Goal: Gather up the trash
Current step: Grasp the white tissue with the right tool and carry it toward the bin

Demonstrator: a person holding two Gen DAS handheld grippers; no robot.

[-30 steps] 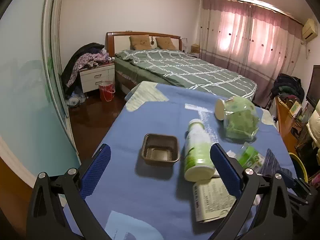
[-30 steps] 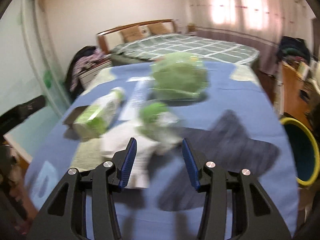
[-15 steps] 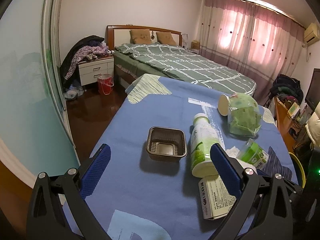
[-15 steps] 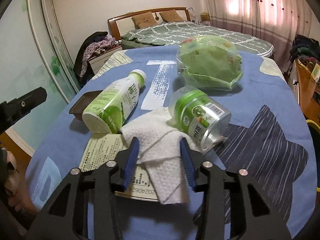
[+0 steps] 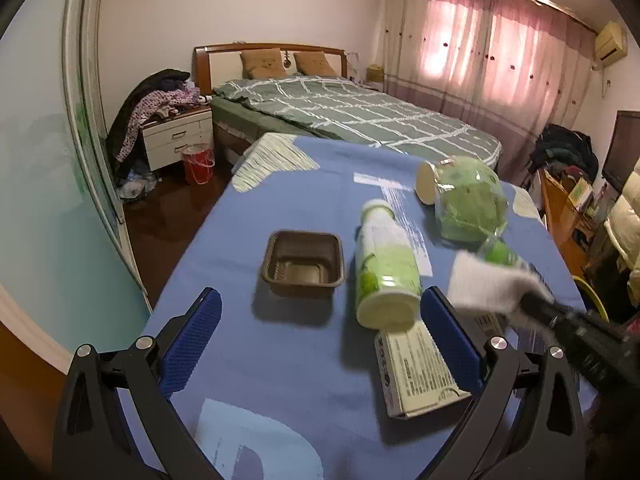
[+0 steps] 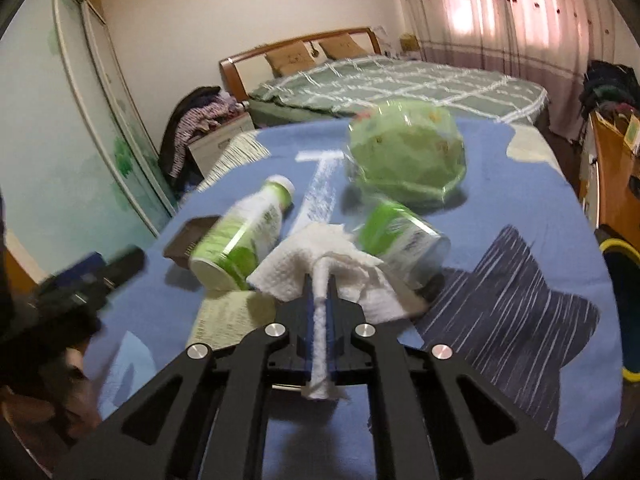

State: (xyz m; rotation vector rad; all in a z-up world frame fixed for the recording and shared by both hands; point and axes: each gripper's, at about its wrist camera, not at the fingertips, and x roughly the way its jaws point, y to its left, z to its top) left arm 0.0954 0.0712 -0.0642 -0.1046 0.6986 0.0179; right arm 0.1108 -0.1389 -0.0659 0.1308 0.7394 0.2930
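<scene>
My right gripper [image 6: 319,280] is shut on a white paper towel [image 6: 316,264], lifted a little above the blue cloth; the same towel [image 5: 486,286] shows blurred at the right of the left wrist view. My left gripper [image 5: 320,332] stands open above the cloth, nothing between its fingers. Ahead of it lie a brown plastic tray [image 5: 303,263], a green-and-white bottle [image 5: 386,272] on its side and a flat printed box [image 5: 418,368]. A small green can [image 6: 400,236] and a clear green bag [image 6: 404,156] lie beyond the towel.
The blue tablecloth [image 5: 260,360] covers the table, its left edge dropping to a dark wood floor. A yellow-rimmed bin [image 6: 622,312] stands off the table's right side. A bed [image 5: 352,120], a nightstand and a red bucket [image 5: 198,164] are behind.
The right gripper closed on the paper towel and raised it off the cloth, away from the can. The left gripper drifted slightly closer to the tray and bottle.
</scene>
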